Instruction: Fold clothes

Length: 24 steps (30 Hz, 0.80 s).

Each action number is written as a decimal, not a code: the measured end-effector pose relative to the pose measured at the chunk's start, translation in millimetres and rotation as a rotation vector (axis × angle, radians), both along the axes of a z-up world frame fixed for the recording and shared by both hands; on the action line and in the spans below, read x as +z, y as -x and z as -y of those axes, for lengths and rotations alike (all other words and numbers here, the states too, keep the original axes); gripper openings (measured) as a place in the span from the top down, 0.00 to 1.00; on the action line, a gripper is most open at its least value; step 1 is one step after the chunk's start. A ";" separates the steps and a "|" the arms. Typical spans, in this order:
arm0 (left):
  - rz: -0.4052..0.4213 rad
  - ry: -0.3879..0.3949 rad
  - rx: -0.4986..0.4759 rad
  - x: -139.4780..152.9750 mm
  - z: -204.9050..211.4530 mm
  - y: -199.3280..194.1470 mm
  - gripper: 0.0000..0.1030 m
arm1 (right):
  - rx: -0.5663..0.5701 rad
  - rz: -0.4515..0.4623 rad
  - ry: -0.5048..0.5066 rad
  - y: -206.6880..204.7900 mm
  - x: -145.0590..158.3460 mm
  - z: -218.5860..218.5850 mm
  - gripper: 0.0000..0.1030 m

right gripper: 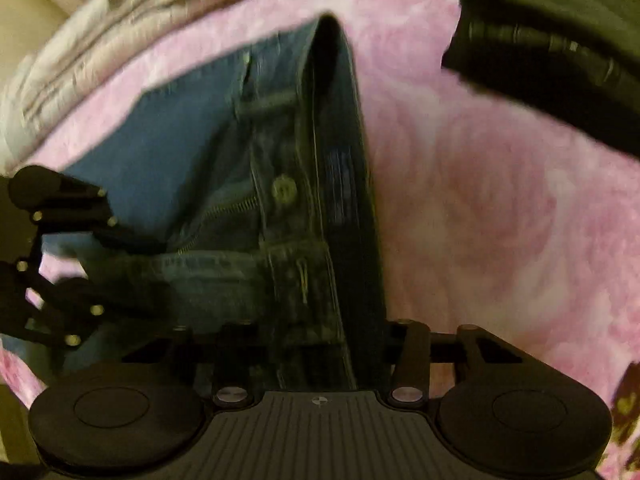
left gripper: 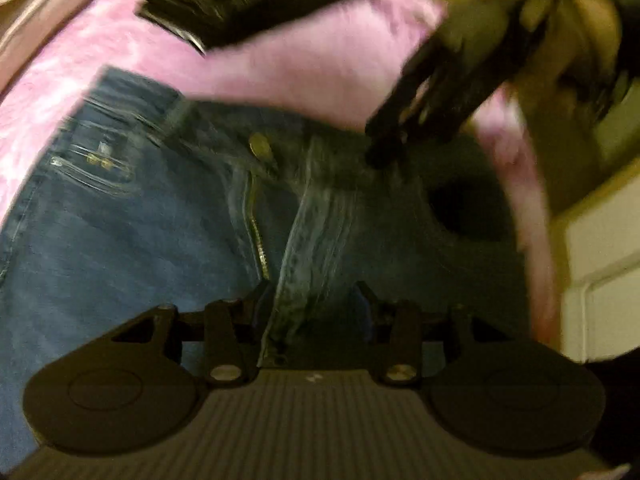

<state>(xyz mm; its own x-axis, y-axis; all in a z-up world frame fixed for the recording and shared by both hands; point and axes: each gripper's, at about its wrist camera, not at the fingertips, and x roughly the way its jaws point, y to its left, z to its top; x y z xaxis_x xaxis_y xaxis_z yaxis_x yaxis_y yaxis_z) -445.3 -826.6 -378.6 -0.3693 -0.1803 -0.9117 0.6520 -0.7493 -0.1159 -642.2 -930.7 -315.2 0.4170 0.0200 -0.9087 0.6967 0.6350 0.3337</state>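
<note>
Fingers of left gripper (left gripper: pixel 316 300) narrowed on jeans (left gripper: pixel 140 220), denim fold by zipper (left gripper: pixel 256 220) pinched between them. Right gripper (right gripper: pixel 296 344) clamps waistband, fabric bunched between its fingers; same gripper (left gripper: pixel 388 136) seen across in left view, tips touching waistband near button (left gripper: pixel 260 146). Jeans lie mid-blanket (right gripper: pixel 480 200), fly open, waistband raised in ridge. Dark folded garment (right gripper: pixel 560 60) at blanket's far edge. Pale crumpled sheets (right gripper: pixel 100 40) beyond blanket's far left edge

We see the right gripper (right gripper: pixel 296 344) clamped on the jeans (right gripper: pixel 224 168) waistband, the left gripper (right gripper: pixel 132 268) gripping the fly edge, above a pink blanket (right gripper: pixel 480 200).
</note>
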 end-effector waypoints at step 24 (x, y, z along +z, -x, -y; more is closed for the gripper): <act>-0.069 -0.013 0.157 22.6 48.6 -4.5 0.66 | -0.106 0.129 0.035 5.5 17.2 14.2 0.36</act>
<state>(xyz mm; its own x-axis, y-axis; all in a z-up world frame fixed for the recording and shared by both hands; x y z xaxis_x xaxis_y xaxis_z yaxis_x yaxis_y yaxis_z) -440.7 -875.2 -356.1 -0.3994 -0.2292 -0.8876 0.7512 -0.6369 -0.1735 -647.8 -944.9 -298.0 0.5285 -0.0608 -0.8467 0.7130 0.5731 0.4039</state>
